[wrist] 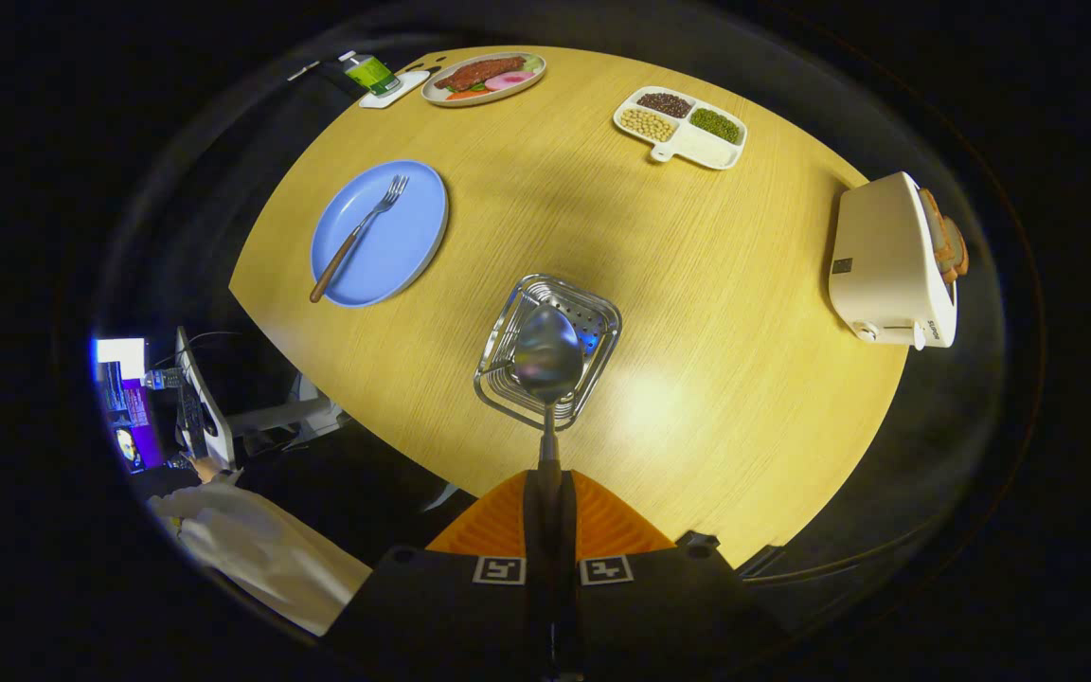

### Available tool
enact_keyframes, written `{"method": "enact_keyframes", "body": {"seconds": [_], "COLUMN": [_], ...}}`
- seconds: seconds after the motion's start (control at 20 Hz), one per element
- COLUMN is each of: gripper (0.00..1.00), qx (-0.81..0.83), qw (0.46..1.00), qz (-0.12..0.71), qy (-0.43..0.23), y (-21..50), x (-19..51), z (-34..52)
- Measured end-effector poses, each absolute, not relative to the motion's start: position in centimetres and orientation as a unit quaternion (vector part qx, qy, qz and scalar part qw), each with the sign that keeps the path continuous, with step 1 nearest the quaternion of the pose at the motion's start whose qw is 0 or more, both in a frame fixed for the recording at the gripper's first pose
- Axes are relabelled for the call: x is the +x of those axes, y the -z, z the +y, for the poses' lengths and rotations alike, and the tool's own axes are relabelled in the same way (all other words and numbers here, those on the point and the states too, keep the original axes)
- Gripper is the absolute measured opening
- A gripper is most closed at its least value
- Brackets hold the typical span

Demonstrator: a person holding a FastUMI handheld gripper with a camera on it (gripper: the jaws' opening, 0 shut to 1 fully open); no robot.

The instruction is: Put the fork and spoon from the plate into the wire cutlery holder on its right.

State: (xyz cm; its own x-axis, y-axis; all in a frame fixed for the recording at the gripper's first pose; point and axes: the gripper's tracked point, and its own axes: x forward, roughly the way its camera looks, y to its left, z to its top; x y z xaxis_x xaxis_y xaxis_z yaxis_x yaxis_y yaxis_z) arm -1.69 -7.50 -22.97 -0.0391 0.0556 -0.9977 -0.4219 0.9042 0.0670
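My gripper (547, 478) is shut on the spoon's handle, high above the round wooden table (697, 265). The spoon (546, 355) points forward from the fingers, its shiny bowl hanging over the wire cutlery holder (593, 317), which stands just ahead and below. Left of the holder lies the blue plate (403, 246). A fork (358, 237) with a wooden handle rests on the plate, tines toward the far side and handle end over the near rim.
A white toaster (891, 265) with bread stands at the table's right edge. At the far side are a divided dish of beans (683, 126), a plate of food (484, 78) and a bottle on a coaster (373, 74). A white sleeve (261, 549) and monitors lie left of the table.
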Motion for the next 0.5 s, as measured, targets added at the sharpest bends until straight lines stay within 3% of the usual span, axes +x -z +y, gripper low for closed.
{"method": "enact_keyframes", "body": {"seconds": [0.5], "gripper": [0.07], "qx": [-0.169], "qw": [0.601], "qz": [0.762], "qy": [-0.171], "y": [26.2], "x": [-0.1], "z": [-7.2]}}
